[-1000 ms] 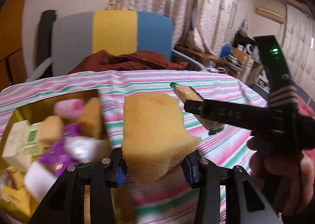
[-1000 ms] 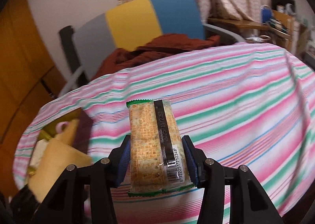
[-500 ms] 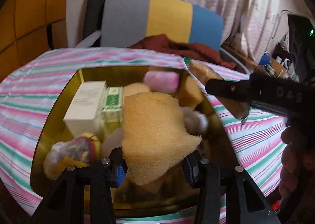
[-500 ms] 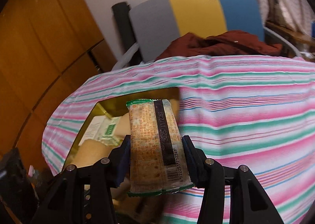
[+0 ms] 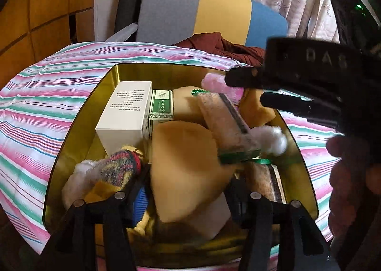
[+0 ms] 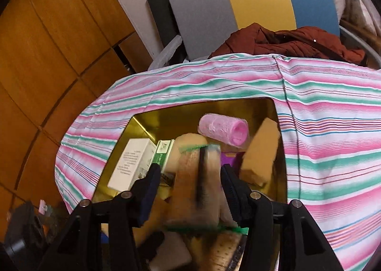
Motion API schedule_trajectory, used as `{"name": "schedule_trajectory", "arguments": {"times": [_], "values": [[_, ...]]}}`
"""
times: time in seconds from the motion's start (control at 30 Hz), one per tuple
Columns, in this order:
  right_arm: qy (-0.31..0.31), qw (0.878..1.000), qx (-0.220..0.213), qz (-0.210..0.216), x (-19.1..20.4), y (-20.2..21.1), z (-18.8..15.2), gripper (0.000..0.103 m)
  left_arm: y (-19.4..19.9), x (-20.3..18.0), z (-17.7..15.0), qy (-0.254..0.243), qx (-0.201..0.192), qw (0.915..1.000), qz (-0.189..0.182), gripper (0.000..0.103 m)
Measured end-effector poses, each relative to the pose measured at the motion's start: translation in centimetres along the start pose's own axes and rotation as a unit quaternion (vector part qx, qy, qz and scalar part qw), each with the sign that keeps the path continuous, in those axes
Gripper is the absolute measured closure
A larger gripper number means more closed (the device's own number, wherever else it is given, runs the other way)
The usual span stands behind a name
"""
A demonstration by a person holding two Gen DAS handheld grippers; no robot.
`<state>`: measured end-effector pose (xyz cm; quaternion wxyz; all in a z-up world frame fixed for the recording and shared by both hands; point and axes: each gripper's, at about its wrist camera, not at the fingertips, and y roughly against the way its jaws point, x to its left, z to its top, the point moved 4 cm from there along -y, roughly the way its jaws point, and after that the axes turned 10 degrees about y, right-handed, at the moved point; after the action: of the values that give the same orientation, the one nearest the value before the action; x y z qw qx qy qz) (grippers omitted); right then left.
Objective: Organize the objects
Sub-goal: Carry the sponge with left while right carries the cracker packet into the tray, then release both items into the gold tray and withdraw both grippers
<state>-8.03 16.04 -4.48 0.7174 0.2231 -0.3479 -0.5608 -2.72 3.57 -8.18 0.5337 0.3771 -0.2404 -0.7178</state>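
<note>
A gold tin [image 5: 78, 113] on the striped tablecloth holds several items. My left gripper [image 5: 188, 197] hangs over it, its jaws spread wider than the yellow sponge [image 5: 185, 166], which lies loose between them on the pile. My right gripper [image 6: 190, 190] is open above the tin [image 6: 142, 123]; the cracker packet [image 6: 197, 185] is blurred between its jaws and clear of both pads. In the left wrist view the packet [image 5: 228, 123] drops onto the pile below the right gripper's black fingers [image 5: 285, 101].
In the tin lie a white box [image 5: 126, 113], a green box [image 5: 162, 106], a pink roll [image 6: 223, 130], another sponge [image 6: 259, 154], white wads [image 5: 269, 137] and a patterned pouch [image 5: 119, 168]. A grey, yellow and blue chair [image 5: 202, 11] with a red garment stands behind the table.
Both grippers moved left over the tin and lower. Both opened: the left let go of the sponge, the right let go of the cracker packet, which is falling.
</note>
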Motion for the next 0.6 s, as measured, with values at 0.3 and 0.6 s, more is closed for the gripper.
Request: {"name": "schedule_trajectory", "arguments": {"times": [0.3,0.6], "values": [[-0.013,1.000,-0.019,-0.020,-1.3,2.8,-1.3,0.035,3.9,1.4,-0.5,0.041,-0.052,0.9971,-0.036,0.041],[-0.013,1.000,0.002,-0.029,-1.8,3.7,-3.0,0.027,5.2,1.8,0.7,0.057,-0.053,0.9970,-0.002,0.041]]}}
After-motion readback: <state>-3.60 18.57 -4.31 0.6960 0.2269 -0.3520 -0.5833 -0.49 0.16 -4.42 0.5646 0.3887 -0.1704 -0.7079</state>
